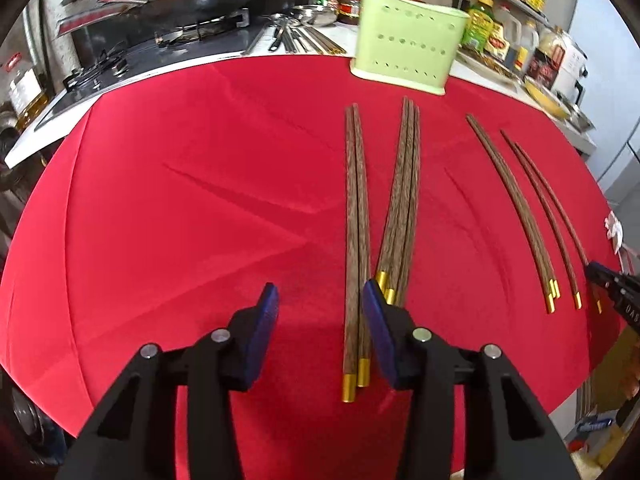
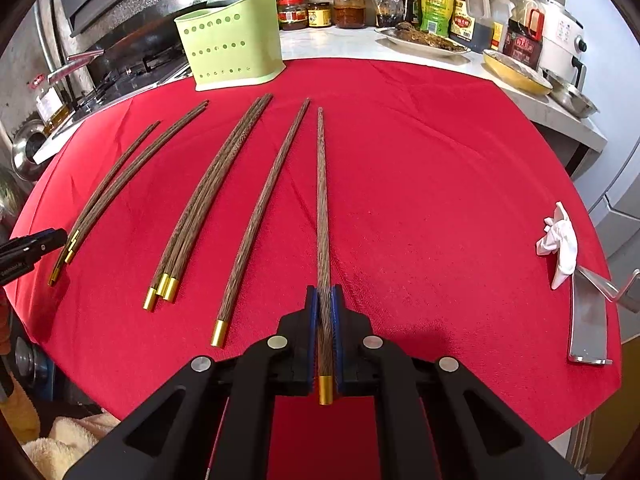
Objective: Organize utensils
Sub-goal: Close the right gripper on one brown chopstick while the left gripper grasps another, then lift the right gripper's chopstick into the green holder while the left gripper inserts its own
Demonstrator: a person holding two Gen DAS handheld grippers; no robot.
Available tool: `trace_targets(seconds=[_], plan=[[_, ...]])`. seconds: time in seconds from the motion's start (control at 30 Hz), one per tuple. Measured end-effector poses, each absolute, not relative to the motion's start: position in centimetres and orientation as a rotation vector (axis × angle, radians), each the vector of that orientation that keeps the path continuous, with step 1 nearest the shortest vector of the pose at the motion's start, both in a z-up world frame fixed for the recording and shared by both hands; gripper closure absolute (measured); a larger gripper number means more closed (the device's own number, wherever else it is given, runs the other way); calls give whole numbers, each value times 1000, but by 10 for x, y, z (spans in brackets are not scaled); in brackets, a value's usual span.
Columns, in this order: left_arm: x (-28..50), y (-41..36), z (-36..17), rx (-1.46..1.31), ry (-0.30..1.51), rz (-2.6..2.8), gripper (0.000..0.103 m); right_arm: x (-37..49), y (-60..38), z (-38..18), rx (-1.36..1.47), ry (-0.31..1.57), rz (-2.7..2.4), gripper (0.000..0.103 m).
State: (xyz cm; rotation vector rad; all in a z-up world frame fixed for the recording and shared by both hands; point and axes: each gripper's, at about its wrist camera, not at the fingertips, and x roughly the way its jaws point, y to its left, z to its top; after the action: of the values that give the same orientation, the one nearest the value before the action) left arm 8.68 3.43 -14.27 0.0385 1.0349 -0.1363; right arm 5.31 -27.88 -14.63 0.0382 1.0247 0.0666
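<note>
Red cloth spread over the table, with wooden chopsticks lying in loose groups, gold caps toward the cameras, thin tips toward a green perforated holder standing upright at the far edge of the cloth.

Left hand-held gripper: released, jaws apart, pads pressing on nothing. Between the jaws, a pair of chopsticks flat on the cloth, close beside the right-side pad. Just beyond that pad, a bundle of chopsticks, fanned slightly at the capped ends.

Right hand-held gripper: clenched on a single chopstick, blue pads pressed to both sides near the gold cap, shaft pointing straight ahead toward the far edge. Immediately to its left, another single chopstick on the cloth, then a group of three.

Crumpled white tissue near the right edge of the cloth, beside a metal stand.
</note>
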Motion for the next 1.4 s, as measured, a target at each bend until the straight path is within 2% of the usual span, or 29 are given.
trace_targets(seconds=[0.4, 0.6, 0.87, 1.0, 1.07, 1.23, 1.4], plan=[[83, 27, -147, 174, 1039, -96, 59, 58, -277, -147, 26, 1014, 64, 94], [58, 25, -146, 176, 1038, -130, 80, 35, -278, -146, 22, 981, 81, 93], [48, 18, -148, 208, 991, -116, 82, 11, -278, -151, 13, 910, 88, 93], [45, 16, -148, 216, 975, -124, 90, 3, -274, -152, -15, 873, 81, 92], [43, 15, -149, 216, 953, -129, 96, 3, -274, -153, -18, 849, 70, 95], [42, 23, -147, 145, 921, -142, 96, 4, -276, -151, 27, 830, 72, 96], [36, 31, -109, 105, 796, -158, 96, 1, -279, -114, 39, 723, 70, 96]])
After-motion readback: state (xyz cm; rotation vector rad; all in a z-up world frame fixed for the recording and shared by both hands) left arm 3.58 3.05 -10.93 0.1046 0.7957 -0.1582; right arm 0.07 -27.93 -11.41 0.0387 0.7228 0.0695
